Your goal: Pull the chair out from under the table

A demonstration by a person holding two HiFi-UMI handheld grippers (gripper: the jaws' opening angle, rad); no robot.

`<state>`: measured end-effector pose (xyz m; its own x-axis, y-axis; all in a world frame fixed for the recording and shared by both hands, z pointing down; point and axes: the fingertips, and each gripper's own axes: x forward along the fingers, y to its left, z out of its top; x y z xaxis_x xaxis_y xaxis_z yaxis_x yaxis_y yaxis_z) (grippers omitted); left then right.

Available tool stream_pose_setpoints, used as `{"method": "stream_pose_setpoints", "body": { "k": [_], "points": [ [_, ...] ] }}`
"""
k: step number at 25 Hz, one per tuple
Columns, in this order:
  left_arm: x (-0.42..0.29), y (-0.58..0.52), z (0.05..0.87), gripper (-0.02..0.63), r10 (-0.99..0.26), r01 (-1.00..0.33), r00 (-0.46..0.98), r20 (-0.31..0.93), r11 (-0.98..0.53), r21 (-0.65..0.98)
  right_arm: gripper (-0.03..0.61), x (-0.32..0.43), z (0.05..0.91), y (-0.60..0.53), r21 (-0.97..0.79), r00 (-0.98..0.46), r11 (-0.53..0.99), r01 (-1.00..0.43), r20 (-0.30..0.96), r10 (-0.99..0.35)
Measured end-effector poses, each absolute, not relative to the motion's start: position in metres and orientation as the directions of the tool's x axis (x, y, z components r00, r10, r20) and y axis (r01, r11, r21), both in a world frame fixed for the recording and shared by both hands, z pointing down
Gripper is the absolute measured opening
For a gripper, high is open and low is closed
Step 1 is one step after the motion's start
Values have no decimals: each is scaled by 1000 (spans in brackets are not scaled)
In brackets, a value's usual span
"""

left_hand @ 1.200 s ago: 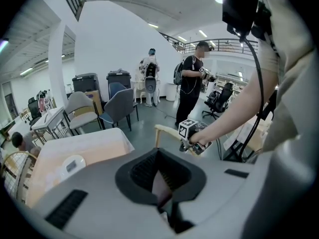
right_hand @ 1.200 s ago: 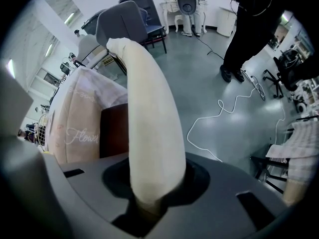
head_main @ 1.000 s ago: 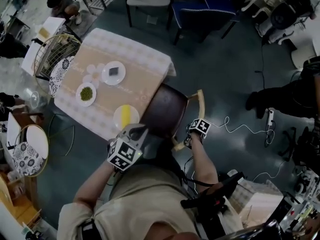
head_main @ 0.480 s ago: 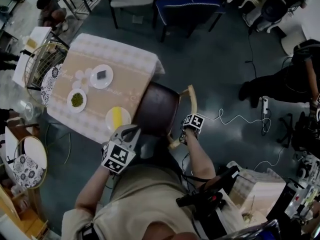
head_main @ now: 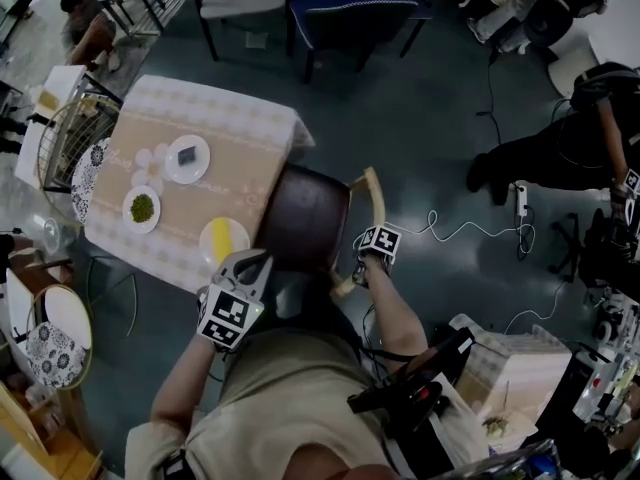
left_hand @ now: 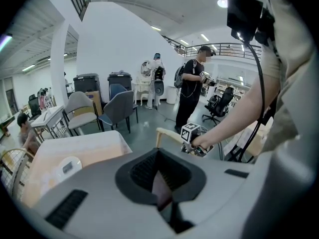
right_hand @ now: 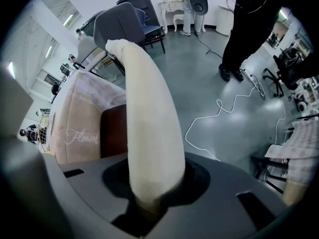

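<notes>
Since a second ago the chair (head_main: 305, 218) sits no differently against the table (head_main: 250, 123): its seat is partly clear of the cloth and its far side is tucked under, so I judge the pull stalled partway. My right gripper (head_main: 358, 273) clamps the thick cream back rail (right_hand: 149, 123), jaws held apart by it. My left gripper (head_main: 250, 268) pinches narrow on the brown seat edge (left_hand: 160, 190).

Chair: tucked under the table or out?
Mostly out. The head view shows nearly the whole brown seat of the chair beside the table, only its front edge meeting it. The right gripper clamps the backrest.
</notes>
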<state>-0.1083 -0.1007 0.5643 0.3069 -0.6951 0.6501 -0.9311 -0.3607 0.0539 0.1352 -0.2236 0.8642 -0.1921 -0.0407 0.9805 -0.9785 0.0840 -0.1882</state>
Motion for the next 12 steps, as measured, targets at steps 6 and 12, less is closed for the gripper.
{"method": "stream_pose_setpoints", "body": {
  "k": [6, 12],
  "points": [
    [-111, -100, 563, 5, -702, -934, 303, 644, -354, 53, 120, 135, 864, -223, -190, -194, 88, -978, 980, -40],
    [-108, -99, 563, 5, -700, -932, 308, 644, -359, 56, 118, 143, 862, -220, -188, -192, 72, -979, 981, -41]
  ]
}}
